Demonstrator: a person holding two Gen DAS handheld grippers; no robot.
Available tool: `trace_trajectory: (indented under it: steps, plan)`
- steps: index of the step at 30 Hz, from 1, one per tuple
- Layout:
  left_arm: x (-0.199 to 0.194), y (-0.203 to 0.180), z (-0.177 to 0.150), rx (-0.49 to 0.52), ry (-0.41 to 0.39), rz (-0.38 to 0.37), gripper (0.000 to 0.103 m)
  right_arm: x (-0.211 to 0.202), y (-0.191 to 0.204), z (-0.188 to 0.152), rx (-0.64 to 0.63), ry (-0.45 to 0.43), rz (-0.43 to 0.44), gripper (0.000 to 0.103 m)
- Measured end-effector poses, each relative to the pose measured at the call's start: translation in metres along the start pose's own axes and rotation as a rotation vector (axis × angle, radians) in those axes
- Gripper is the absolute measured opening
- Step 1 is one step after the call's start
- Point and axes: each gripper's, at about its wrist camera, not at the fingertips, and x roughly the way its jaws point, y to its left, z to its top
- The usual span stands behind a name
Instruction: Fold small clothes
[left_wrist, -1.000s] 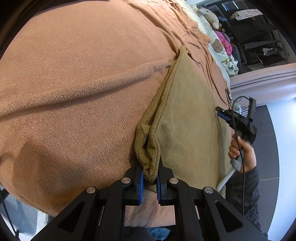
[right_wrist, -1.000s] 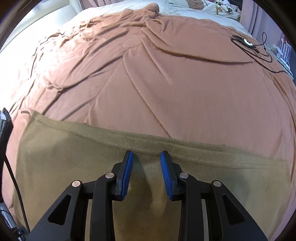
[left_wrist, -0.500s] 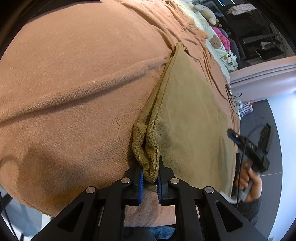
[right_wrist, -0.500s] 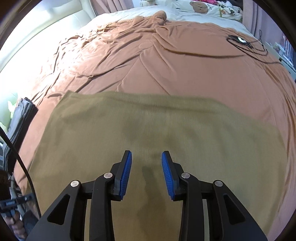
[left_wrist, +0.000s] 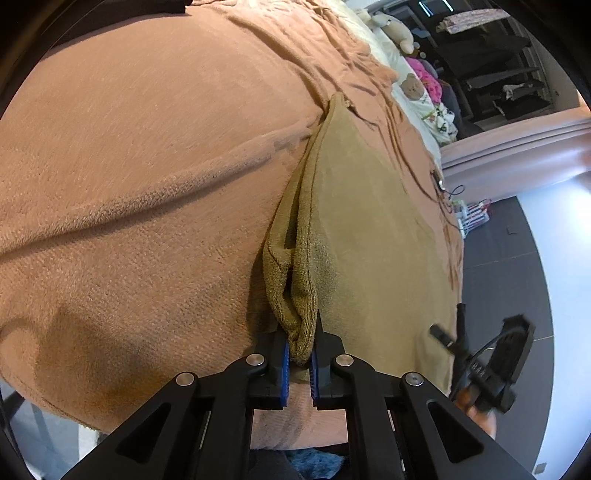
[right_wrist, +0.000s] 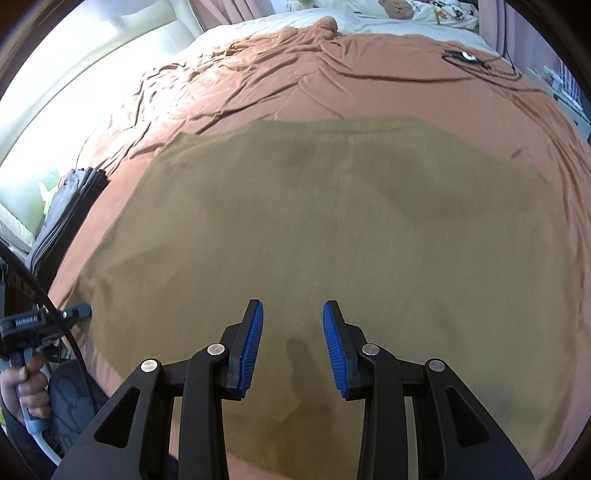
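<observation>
Olive-tan cloth (right_wrist: 332, 229) lying spread flat on the orange-brown blanket (left_wrist: 140, 155) of a bed, near the bed's front edge. Left tongs (left_wrist: 299, 363) pinched narrow on a bunched, doubled corner of the cloth, both blue pads pressing the plush folds. Right tongs (right_wrist: 293, 345) parted and empty, hovering over the cloth's near middle, touching nothing. Looks soft, light and limp, terry-like: sure to sag and drape when lifted, no stiffness to hold a crease, fuzzy enough to cling to the blanket rather than slide. Best taken at corners or along a hem, pads biting through both layers; probably the free near corner for the right tongs, to match the corner already gripped. Risk of dragging the blanket up too.
</observation>
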Motion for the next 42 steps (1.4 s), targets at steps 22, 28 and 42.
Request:
trace_trajectory:
  steps: [22, 28, 42]
  plan:
    - [-0.026, -0.108, 0.034, 0.097, -0.040, -0.269, 0.007, -0.021, -0.015, -0.069, 0.149, -0.082, 0.078, 0.011]
    - [-0.022, -0.141, 0.039, 0.159, -0.040, -0.283, 0.007, -0.014, -0.018, -0.075, 0.165, -0.050, 0.129, 0.011]
    - [0.008, -0.215, 0.040, 0.264, 0.012, -0.307, 0.007, -0.016, -0.048, -0.085, 0.268, -0.024, 0.232, 0.008]
